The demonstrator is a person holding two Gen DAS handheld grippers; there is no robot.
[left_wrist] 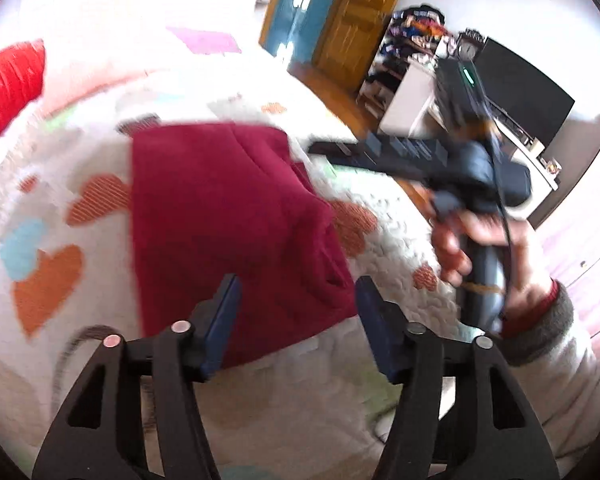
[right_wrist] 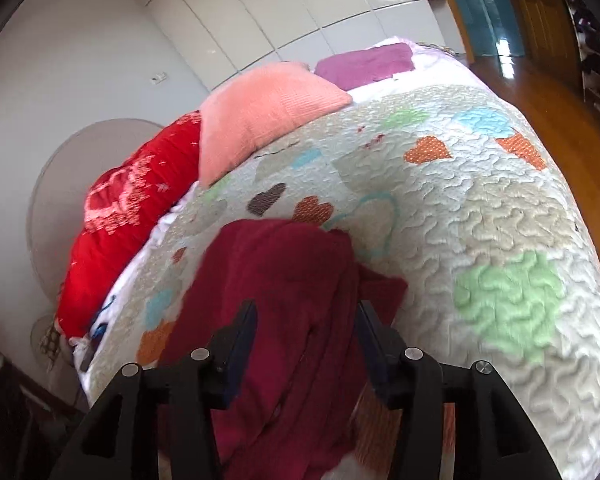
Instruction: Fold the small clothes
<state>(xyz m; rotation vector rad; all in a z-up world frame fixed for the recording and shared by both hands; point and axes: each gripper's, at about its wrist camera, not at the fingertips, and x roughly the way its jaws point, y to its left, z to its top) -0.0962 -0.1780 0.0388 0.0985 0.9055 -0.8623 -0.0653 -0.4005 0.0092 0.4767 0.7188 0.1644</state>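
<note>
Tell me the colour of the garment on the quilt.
Dark red garment, plain; clearest in the right wrist view.

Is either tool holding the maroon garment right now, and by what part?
Neither. Left tool and right tool are open above the maroon garment on the quilt.

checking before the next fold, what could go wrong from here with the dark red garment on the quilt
1. Both claws, left claw and right claw, are open, so the dark red garment lies loose and its fold may spring apart.
2. It already looks bunched; another fold could lock creases in.
3. The quilt is soft, so a claw might pinch it too.
</note>
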